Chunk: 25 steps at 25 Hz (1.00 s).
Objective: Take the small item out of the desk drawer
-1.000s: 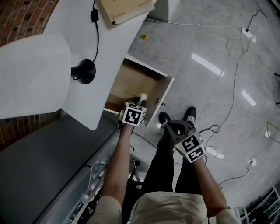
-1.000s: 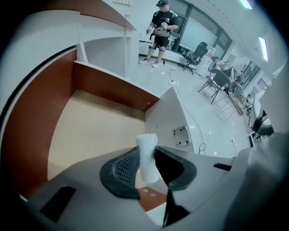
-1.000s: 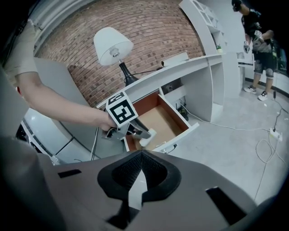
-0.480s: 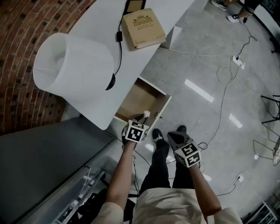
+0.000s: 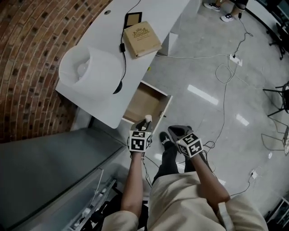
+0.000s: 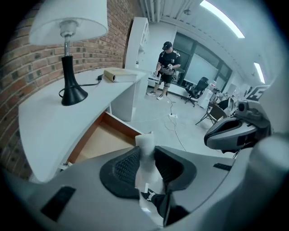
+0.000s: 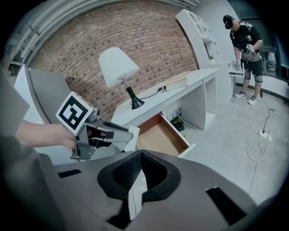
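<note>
The small white item (image 6: 145,145), apparently a stubby tube, was gripped upright in the clenched left gripper (image 6: 145,159) above the near end of the open drawer (image 5: 145,100), with the shut, empty right gripper (image 7: 137,173) held farther off to the right.

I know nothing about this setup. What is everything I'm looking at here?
desk: one, white, against the brick wall
drawer: one, wooden inside, pulled open under the desk
lamp: one, white shade, black base, on the desk
book: one, tan, on the desk beyond the lamp
small item: one, white, in the left claw
cables: several, on the grey floor
bystander: one, dark clothes, far off
left claw: shut on the small item
right claw: shut, empty
</note>
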Motion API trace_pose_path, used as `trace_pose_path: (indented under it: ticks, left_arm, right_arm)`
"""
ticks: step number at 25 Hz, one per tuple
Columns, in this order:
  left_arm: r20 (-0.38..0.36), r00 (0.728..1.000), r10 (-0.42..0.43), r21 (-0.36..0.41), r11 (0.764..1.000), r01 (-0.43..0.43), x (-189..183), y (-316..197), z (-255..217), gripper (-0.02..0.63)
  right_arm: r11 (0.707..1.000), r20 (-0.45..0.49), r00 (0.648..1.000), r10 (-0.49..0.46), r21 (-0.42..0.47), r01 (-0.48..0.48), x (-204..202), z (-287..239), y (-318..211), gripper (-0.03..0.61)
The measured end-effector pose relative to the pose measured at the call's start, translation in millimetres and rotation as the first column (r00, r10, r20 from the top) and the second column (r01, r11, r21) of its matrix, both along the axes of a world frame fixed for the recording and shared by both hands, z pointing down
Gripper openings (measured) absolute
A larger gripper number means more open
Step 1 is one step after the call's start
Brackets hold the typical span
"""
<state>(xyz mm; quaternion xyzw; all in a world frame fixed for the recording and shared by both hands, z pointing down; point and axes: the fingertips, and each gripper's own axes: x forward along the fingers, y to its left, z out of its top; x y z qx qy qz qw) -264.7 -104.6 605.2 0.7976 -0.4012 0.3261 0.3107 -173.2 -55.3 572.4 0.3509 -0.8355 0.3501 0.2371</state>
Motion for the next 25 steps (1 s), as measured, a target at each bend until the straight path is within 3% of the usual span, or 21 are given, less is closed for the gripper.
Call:
trace_pose_path:
  ticks: [8, 12, 16, 20, 25]
  left_arm:
    - [-0.03, 0.997, -0.073, 0.082, 0.994, 0.076, -4, 24, -59, 0.115]
    - [-0.027, 0.998, -0.062, 0.125, 0.99, 0.065, -1, 28, -75, 0.115]
    - [-0.006, 0.998, -0.062, 0.165, 0.984, 0.062, -11, 35, -82, 0.115]
    - [-0.03, 0.996, -0.09, 0.176, 0.98, 0.094, -9, 39, -97, 0.115]
    - [-0.049, 0.984, -0.174, 0.247, 0.952, 0.181, -14, 42, -117, 0.115]
  right_arm:
    - [0.996, 0.019, 0.998, -0.058, 0.064, 0.057, -33, -36, 8, 0.025]
    - [0.993, 0.018, 0.998, -0.068, 0.094, 0.066, -38, -48, 4, 0.025]
    - [0.997, 0.079, 0.997, -0.021, 0.07, 0.015, -38, -58, 5, 0.025]
    - [0.997, 0.114, 0.993, 0.028, 0.062, -0.036, -32, -60, 0, 0.025]
    - [0.995, 0.094, 0.995, 0.043, 0.083, -0.051, -25, -64, 2, 0.025]
